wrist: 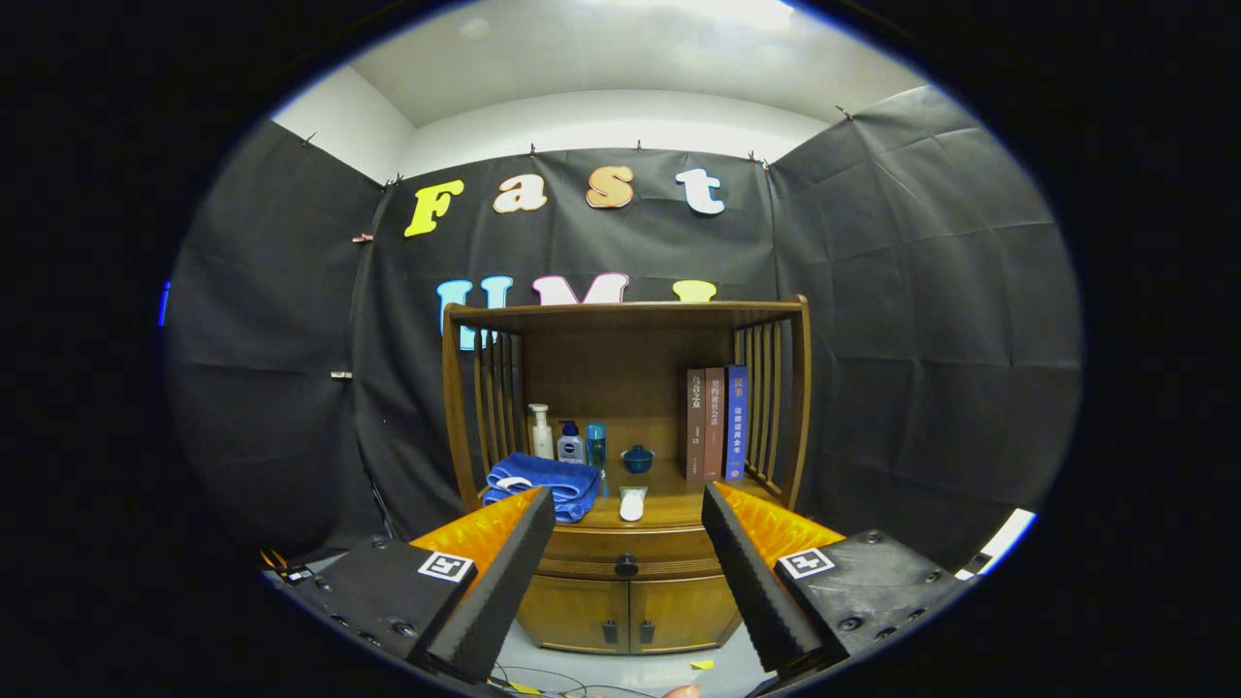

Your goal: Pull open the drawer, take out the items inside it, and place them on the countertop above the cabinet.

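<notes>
1. Your gripper [628, 504] hangs spread and empty, well short of the cabinet [628, 611].
2. The drawer [628, 555] sits closed, its knob [626, 564] between your fingers.
3. A white item [632, 503] and a blue towel [543, 485] lie on the countertop [669, 509]; this fits contents waiting inside, or already out with the drawer closed again.

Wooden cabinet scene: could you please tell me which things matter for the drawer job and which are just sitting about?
For the job:
- closed wooden drawer with dark round knob
- wooden countertop
- open gripper, well short of the knob

Just sitting about:
- folded blue towel
- three upright books
- small blue lidded pot
- bottles
</notes>
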`<control>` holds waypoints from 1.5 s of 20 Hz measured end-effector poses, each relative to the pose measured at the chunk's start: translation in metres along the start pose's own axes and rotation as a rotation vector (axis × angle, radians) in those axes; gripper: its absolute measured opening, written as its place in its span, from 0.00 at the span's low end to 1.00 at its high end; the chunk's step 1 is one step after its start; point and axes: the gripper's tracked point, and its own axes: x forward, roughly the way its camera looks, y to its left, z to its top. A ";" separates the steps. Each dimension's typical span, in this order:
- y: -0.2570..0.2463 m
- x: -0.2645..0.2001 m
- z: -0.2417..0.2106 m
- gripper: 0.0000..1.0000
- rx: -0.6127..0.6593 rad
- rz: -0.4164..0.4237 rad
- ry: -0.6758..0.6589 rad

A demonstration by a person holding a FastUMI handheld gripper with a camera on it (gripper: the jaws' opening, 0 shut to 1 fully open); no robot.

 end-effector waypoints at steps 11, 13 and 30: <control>0.001 -0.011 0.011 0.99 0.006 0.020 -0.018; 0.005 -0.011 0.010 0.99 0.010 0.027 -0.014; 0.004 -0.021 0.015 0.99 0.026 0.011 -0.021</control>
